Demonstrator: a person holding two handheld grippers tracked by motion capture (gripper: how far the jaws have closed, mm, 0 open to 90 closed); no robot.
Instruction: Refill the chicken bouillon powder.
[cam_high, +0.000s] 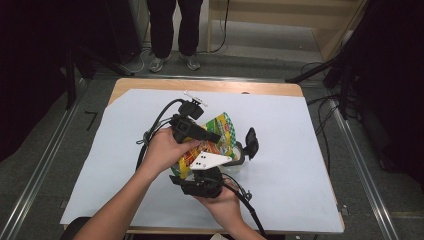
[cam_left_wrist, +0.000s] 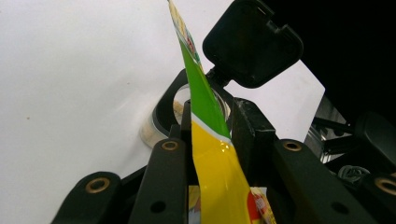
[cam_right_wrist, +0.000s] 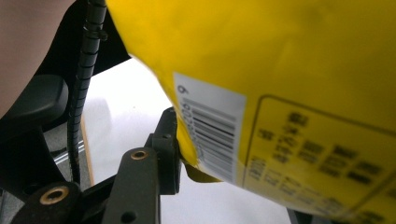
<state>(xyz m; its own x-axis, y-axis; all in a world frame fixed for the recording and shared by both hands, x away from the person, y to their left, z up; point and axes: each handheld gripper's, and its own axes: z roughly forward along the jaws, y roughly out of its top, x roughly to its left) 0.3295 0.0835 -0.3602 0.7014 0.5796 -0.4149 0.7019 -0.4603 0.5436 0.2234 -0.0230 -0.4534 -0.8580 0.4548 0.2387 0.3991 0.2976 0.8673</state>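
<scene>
The right gripper (cam_high: 207, 172), nearest the person, is clamped on the lower edge of the bag (cam_high: 212, 142), a yellow and green snack pouch held above the white sheet (cam_high: 300, 150) at mid-table. The left gripper (cam_high: 202, 135) pinches the bag higher up, jaws closed on the foil. In the high view the bag's long axis runs from near left to far right, its green end pointing away toward the jar (cam_high: 235, 160). The left gripper view sees the bag (cam_left_wrist: 210, 154) edge-on, a thin strip rising between the jaws, with the jar (cam_left_wrist: 163, 121) and its open black lid (cam_left_wrist: 252, 42) just behind. The right gripper view shows the bag's (cam_right_wrist: 289, 93) flat yellow back with its barcode (cam_right_wrist: 210, 130), one jaw against its edge.
</scene>
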